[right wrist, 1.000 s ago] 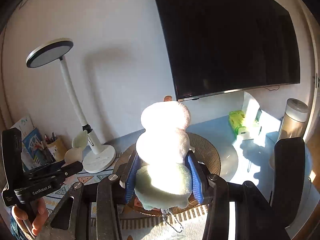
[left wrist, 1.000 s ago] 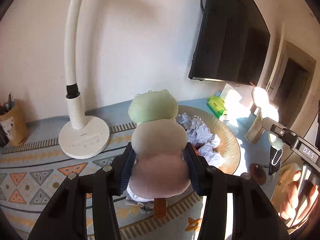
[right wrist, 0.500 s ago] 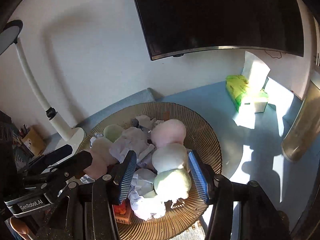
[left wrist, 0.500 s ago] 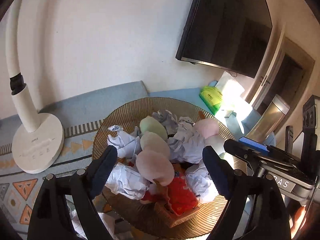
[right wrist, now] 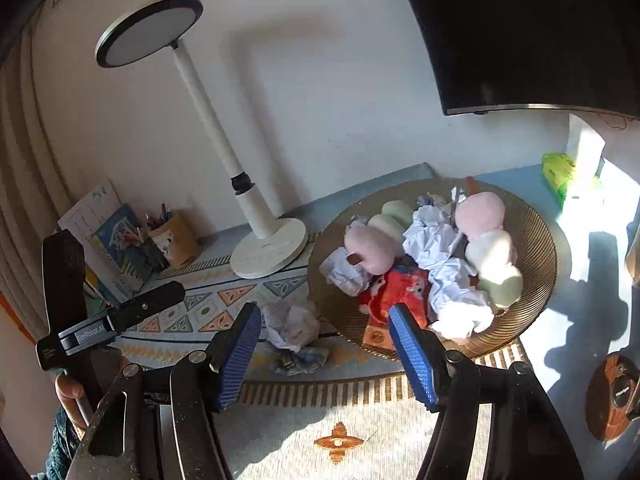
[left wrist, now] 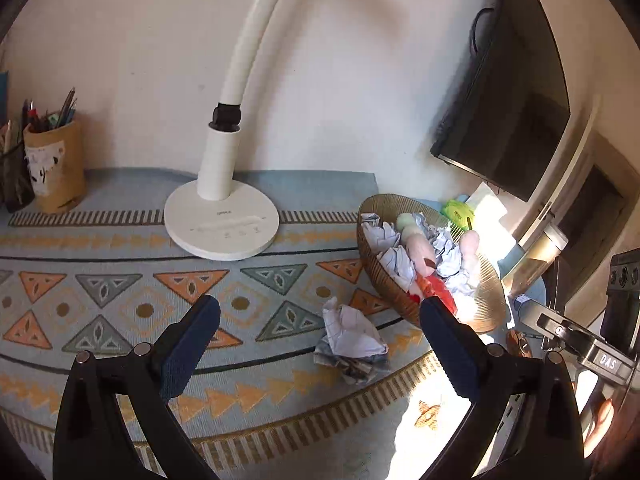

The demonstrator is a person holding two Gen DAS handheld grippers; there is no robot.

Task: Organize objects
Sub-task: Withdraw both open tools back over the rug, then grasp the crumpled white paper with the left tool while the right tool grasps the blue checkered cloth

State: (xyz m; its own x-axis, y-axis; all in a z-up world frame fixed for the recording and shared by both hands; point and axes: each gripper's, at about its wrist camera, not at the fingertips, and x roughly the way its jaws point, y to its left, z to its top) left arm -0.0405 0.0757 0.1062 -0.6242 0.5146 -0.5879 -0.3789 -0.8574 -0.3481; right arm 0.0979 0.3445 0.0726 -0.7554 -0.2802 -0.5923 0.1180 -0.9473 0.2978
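Observation:
A round ribbed basket [right wrist: 536, 240] [left wrist: 384, 276] holds two pastel plush skewer toys, one on the left [right wrist: 370, 248] [left wrist: 416, 240] and one on the right [right wrist: 490, 248] [left wrist: 470, 248], with crumpled paper balls [right wrist: 430, 236] and a red packet [right wrist: 404, 284]. One crumpled paper ball [left wrist: 350, 338] [right wrist: 290, 326] lies on the patterned mat outside the basket. My left gripper [left wrist: 320, 344] is open and empty above the mat, just before that paper. My right gripper [right wrist: 324, 348] is open and empty, in front of the basket.
A white desk lamp [left wrist: 222, 220] [right wrist: 266, 248] stands behind on the patterned mat [left wrist: 120, 292]. A pen holder [left wrist: 54, 168] is at the far left. A wall monitor [right wrist: 520, 32], a green tissue pack [right wrist: 558, 170] and a metal flask [left wrist: 536, 260] are on the right.
Both grippers let go of their plush skewers into the basket, opened wide and drew back. The left view swung left toward the lamp and the loose paper ball.

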